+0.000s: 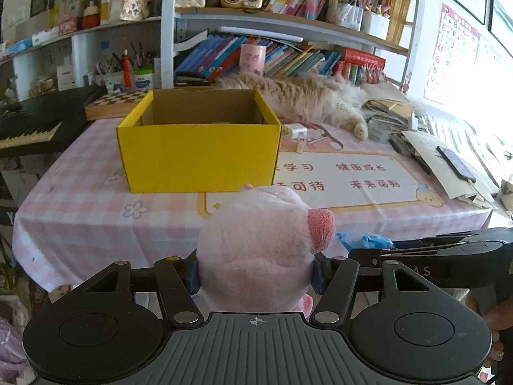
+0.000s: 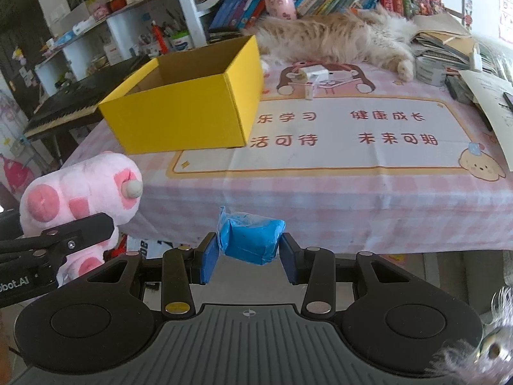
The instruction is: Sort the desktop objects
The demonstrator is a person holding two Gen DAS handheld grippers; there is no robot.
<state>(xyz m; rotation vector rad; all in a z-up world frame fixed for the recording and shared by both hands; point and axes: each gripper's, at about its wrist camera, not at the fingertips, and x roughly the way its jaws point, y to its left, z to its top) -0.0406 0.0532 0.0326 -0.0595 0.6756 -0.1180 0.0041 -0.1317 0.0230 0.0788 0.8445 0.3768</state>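
White bookshelves point(image 1: 288, 22) crammed with books back a pink-checked table point(image 1: 80, 211), bright daylight point(image 1: 493, 73) flooding from the right.

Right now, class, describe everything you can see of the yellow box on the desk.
The yellow box is open-topped cardboard: bright yellow outside, plain brown inside, with no lid showing. It stands upright on the pink checked tablecloth, at the table's left side, near the keyboard. Neither gripper touches it. A cat lies behind it. Its floor is mostly hidden, so its contents cannot be told.
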